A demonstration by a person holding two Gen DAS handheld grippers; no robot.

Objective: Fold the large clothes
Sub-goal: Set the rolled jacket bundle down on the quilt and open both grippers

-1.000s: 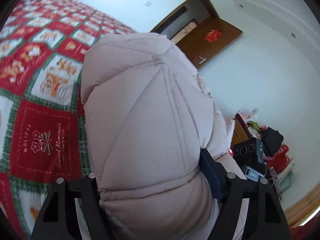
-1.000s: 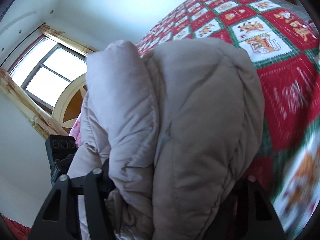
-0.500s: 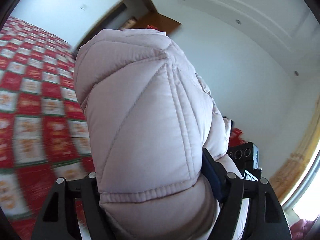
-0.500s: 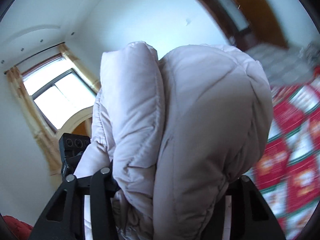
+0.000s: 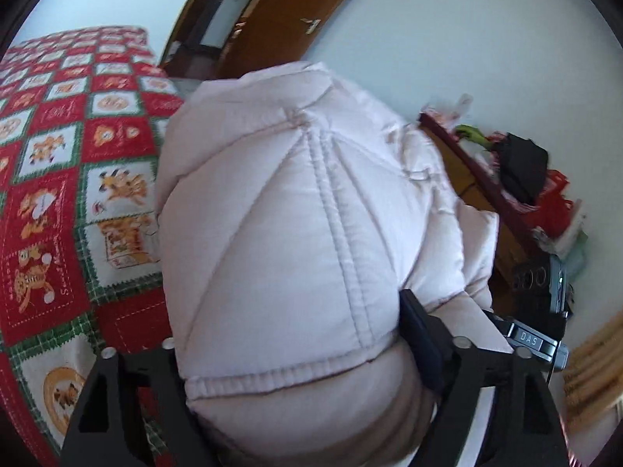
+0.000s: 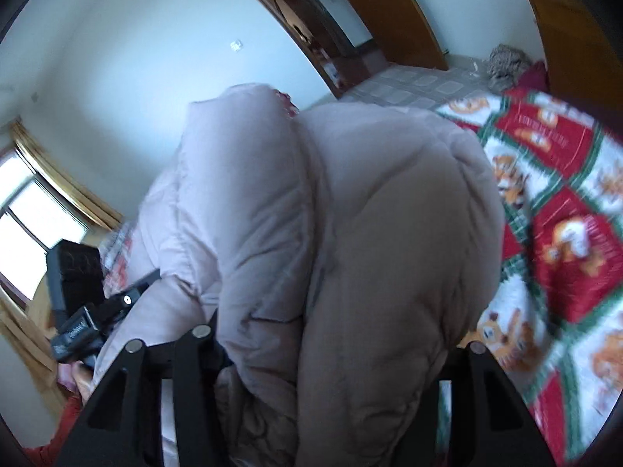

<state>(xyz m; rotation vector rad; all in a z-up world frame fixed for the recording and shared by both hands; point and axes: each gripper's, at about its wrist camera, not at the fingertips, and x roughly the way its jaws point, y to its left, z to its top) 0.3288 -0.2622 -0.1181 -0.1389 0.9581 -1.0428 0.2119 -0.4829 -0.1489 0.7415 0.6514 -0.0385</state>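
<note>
Bedspread (image 5: 58,179) (red patchwork), white walls (image 5: 467,46)

Between the fingers of the left tool (image 5: 296,354) bulges a pale pink jacket (image 5: 288,241) of soft, matt quilted cloth, puffy, with stitched seams and a corded hem; the right tool (image 6: 335,346) shows the same cloth, smoother and slightly creased. Both tools look like matt black plastic with small shiny metal screw heads. Beyond the jacket lies a bedspread (image 5: 58,179) of printed red, white and green woven cloth, and further off a door (image 5: 280,19) of brown, lightly glossy wood.
</note>
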